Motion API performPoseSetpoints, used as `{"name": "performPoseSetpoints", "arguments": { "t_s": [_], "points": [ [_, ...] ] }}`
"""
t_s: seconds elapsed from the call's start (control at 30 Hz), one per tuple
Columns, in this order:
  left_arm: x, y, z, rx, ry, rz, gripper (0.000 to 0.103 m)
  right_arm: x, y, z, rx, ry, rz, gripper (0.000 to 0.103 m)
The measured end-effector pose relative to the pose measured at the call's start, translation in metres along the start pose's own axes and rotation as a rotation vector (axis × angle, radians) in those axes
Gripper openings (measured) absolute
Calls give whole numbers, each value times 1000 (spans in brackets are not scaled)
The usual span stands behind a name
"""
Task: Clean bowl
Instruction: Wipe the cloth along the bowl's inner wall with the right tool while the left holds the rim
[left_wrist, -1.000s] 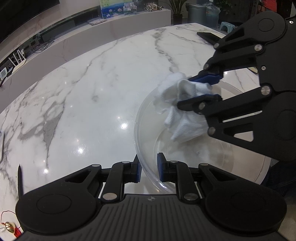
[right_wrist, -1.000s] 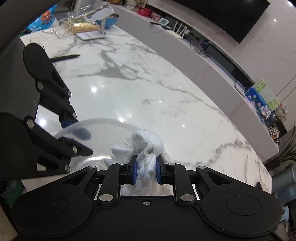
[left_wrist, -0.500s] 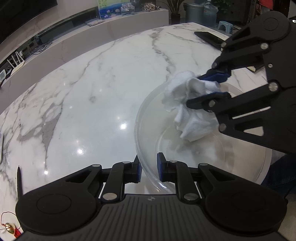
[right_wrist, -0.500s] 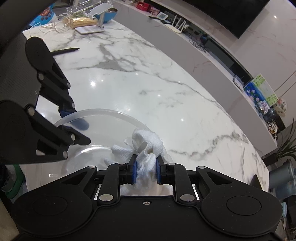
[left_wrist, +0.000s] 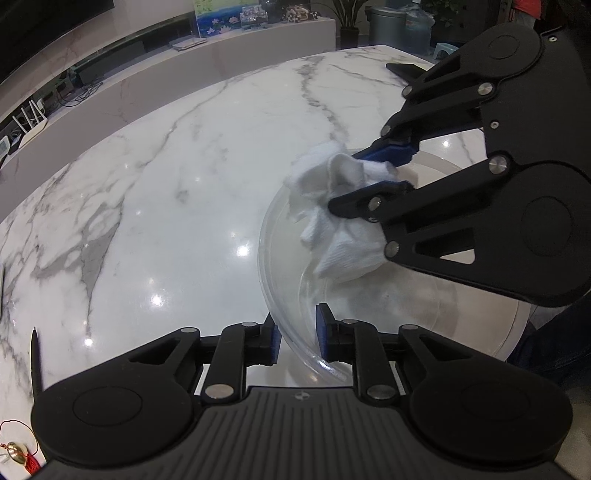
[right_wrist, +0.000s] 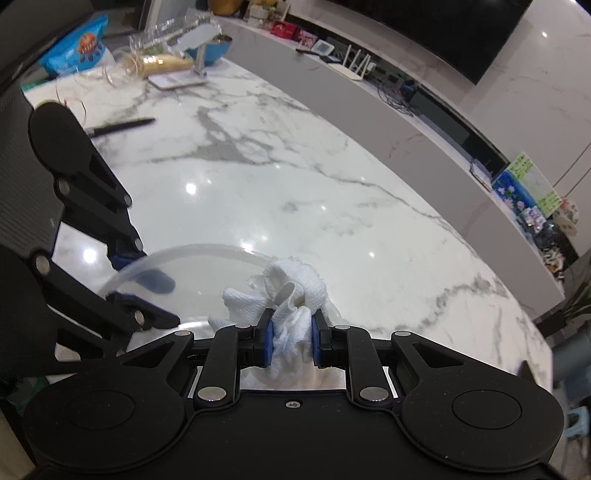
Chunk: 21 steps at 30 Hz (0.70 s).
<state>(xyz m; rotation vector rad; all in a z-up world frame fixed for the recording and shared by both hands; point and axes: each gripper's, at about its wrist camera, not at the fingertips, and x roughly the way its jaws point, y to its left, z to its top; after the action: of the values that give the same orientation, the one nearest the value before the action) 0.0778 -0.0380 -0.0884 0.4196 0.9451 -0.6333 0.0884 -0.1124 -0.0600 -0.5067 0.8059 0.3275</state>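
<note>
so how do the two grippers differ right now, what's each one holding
The left gripper pinches the clear bowl's near rim, one pad inside and one outside; the right gripper squeezes a crumpled white cloth. The left sits at the bowl's edge, the right reaches over the bowl, cloth against its far wall. Both are black with blue pads, both shut.

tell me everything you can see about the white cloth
The white cloth is a crumpled, textured wad, like paper towel or thin fabric. The right gripper clamps it between blue-padded jaws, folds bulging out above and below. It hangs inside the clear bowl near the far rim, over the marble table.
</note>
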Motion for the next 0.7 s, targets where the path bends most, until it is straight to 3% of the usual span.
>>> {"name": "performPoseSetpoints", "arguments": {
  "t_s": [0.47, 0.7],
  "points": [
    [0, 1, -2, 3, 0, 4, 18, 2, -5, 6, 102, -36, 214, 17],
    [0, 0, -1, 8, 0, 10, 18, 1, 2, 6, 70, -40, 201, 17]
  ]
}}
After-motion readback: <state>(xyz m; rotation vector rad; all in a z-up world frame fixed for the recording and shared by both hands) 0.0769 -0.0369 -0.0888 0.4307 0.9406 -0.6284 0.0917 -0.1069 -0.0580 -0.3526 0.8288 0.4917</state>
